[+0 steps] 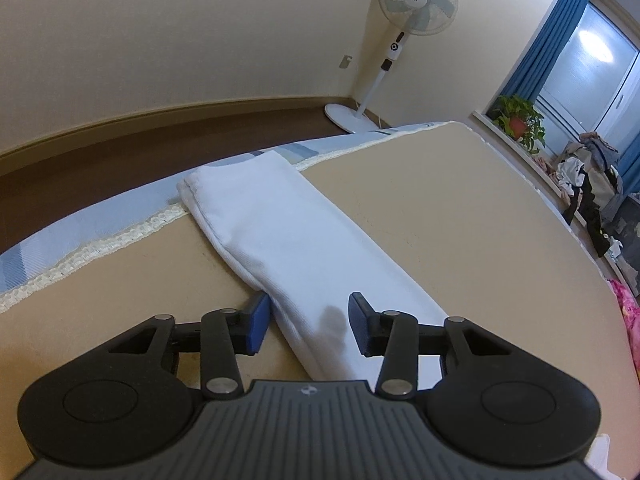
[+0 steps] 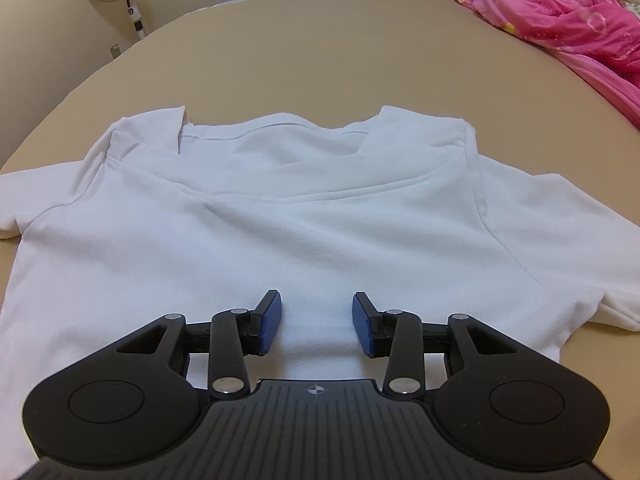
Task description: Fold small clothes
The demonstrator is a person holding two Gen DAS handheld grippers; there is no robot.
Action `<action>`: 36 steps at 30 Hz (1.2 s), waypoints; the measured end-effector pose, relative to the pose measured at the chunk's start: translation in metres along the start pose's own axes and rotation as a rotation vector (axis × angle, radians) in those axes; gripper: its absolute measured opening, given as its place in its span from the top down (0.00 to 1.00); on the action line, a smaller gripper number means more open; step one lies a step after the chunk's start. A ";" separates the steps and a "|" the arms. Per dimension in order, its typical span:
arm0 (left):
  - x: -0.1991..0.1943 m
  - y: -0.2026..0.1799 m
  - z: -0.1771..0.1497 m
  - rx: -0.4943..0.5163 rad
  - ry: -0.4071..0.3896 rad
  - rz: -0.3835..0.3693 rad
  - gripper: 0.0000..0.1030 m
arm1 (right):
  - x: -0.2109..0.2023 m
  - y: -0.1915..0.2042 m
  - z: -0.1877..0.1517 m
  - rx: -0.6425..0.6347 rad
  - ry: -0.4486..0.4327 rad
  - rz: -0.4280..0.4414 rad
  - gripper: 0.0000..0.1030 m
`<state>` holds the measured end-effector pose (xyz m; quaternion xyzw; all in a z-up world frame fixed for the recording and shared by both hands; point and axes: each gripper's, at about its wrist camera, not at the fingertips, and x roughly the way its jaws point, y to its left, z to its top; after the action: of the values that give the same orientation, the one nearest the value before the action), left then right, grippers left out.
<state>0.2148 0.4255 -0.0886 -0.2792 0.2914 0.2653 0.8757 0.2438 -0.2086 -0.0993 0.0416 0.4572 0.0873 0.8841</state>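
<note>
Left gripper [image 1: 309, 322]: I hold it spread wide, straddling the shirt's sleeve [image 1: 280, 236].
Right gripper [image 2: 317, 322]: agape over the white T-shirt [image 2: 280, 232].
Pink bedding [image 2: 568, 20]: two o'clock.
</note>
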 end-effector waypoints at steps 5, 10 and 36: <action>-0.004 -0.004 -0.004 0.031 -0.009 0.074 0.91 | 0.000 0.001 -0.001 -0.004 -0.001 0.000 0.58; -0.016 -0.033 -0.011 0.141 -0.074 0.151 0.96 | 0.000 0.001 -0.001 -0.008 -0.003 -0.002 0.58; -0.220 -0.311 -0.274 1.041 0.083 -0.621 0.73 | -0.047 -0.090 0.008 0.532 -0.207 -0.115 0.63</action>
<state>0.1589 -0.0361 -0.0250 0.1038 0.3216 -0.1909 0.9216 0.2336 -0.3064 -0.0708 0.2546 0.3732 -0.0906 0.8875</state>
